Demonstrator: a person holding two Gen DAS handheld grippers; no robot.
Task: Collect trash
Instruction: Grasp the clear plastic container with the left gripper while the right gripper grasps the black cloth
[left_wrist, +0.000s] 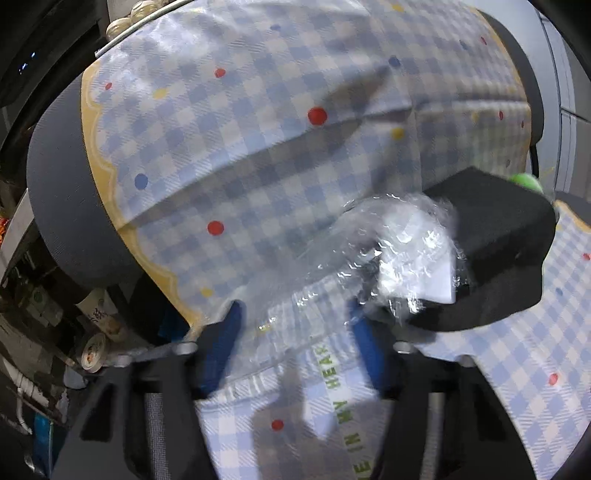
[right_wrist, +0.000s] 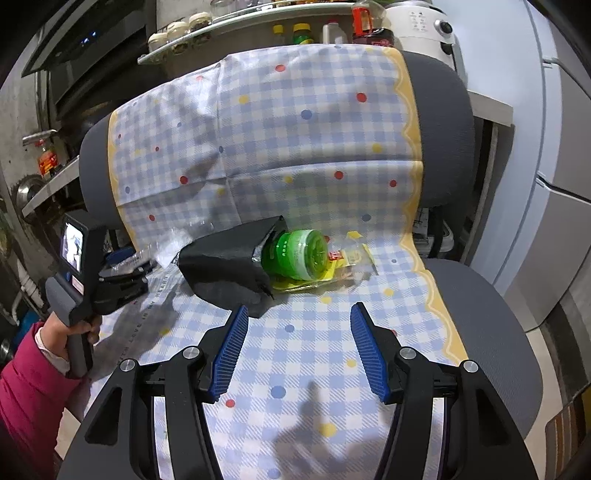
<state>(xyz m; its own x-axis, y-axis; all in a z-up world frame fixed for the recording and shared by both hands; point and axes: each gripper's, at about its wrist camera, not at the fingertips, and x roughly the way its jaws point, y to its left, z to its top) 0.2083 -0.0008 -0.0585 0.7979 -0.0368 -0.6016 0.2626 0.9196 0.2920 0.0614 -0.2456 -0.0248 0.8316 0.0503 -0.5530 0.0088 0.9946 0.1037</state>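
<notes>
L gripper (left_wrist: 295, 347), jaws wide, is reaching for clear wrap (left_wrist: 391, 251) beside black bag (right_wrist: 225, 258); R gripper (right_wrist: 299, 350) is hovering wide, empty; next, likely a close on wrap.

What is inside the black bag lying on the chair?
A green plastic jar sticks out of the black bag, its base outward. Whatever lies deeper in the bag is hidden by its fabric.
</notes>
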